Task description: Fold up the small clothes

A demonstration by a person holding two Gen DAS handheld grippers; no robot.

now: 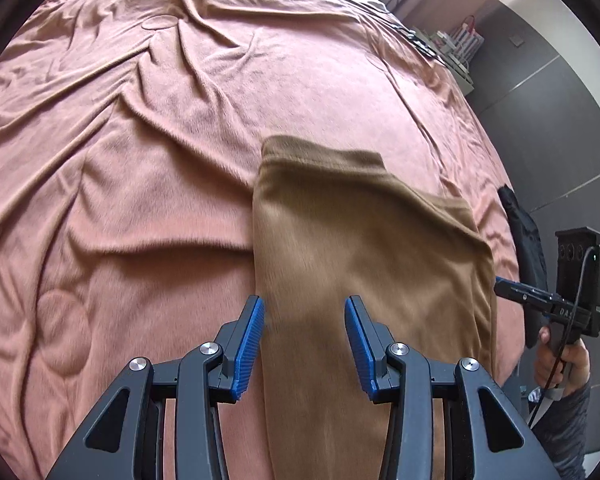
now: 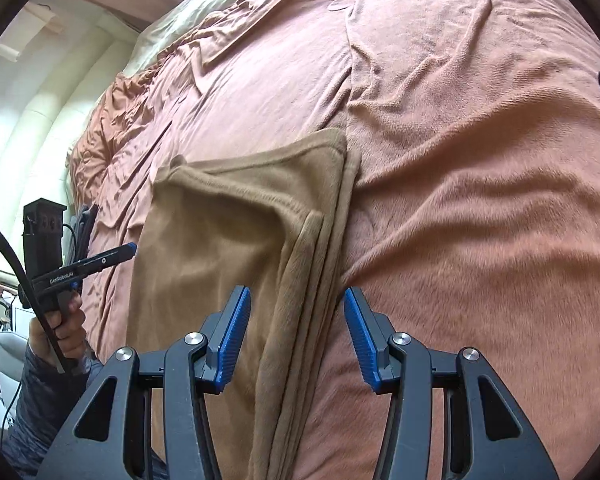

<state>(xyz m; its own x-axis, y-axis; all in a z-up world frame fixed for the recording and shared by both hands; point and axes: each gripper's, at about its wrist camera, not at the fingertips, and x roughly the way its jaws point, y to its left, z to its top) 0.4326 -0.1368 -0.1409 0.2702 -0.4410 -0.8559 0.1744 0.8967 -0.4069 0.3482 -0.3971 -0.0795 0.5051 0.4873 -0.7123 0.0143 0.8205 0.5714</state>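
While both jaws gape, brown garment (image 1: 364,248) lies beneath left gripper (image 1: 305,320); right gripper (image 2: 296,312).

Tan fleece garment (image 1: 364,248), folded in layers, flat on pink bedspread (image 1: 140,160)

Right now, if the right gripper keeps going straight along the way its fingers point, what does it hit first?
Most likely the brown folded garment. The right gripper is open and tilted downward over its stacked right-hand edge, with the pink bedspread just beyond. Depth is unclear, so it could graze the bedspread beside that edge.
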